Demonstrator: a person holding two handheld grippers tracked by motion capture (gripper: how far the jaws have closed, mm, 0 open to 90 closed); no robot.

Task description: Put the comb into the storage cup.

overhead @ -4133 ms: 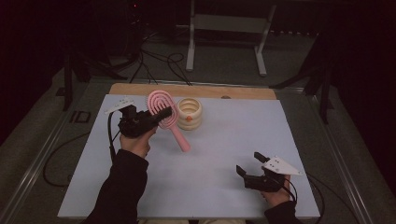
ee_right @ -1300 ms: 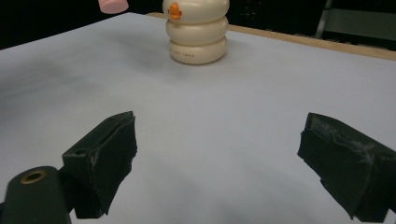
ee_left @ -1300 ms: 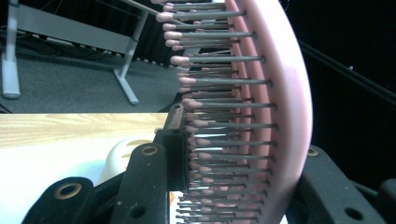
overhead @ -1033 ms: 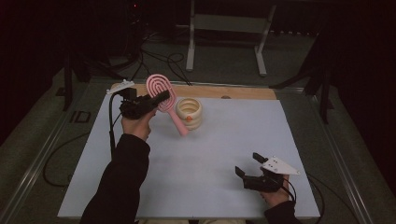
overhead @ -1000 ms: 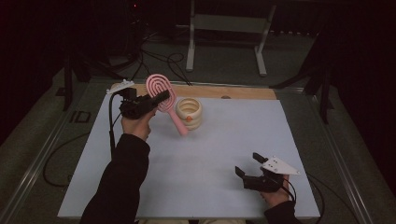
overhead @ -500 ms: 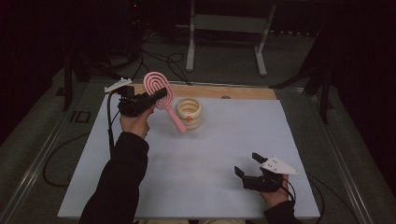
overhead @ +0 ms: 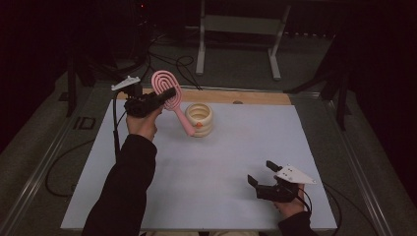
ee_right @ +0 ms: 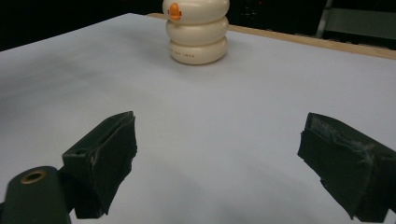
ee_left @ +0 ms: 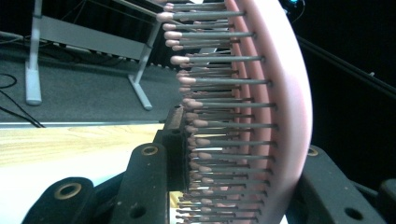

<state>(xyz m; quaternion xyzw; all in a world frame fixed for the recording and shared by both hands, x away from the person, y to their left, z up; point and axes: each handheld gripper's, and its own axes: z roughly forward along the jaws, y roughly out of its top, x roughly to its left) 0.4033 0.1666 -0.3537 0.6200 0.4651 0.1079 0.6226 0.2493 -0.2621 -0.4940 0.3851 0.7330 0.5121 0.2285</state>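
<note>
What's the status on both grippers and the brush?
Left gripper shut on pink hairbrush, lifted, handle by cream ringed holder. Right gripper open, empty, near table edge. Nothing in the way.

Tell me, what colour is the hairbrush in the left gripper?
Pink hairbrush; the high view shows it best.

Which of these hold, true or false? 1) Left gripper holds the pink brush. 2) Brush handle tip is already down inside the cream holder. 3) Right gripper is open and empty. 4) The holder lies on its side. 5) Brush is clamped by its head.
1) True: the left gripper is shut on the pink brush.
2) False: the handle tip hangs beside the cream holder, in front of its near wall, not inside.
3) True: the right gripper has its jaws apart above the bare table.
4) False: the holder stands upright.
5) True: in the left gripper view the jaws flank the bristled head.
</note>
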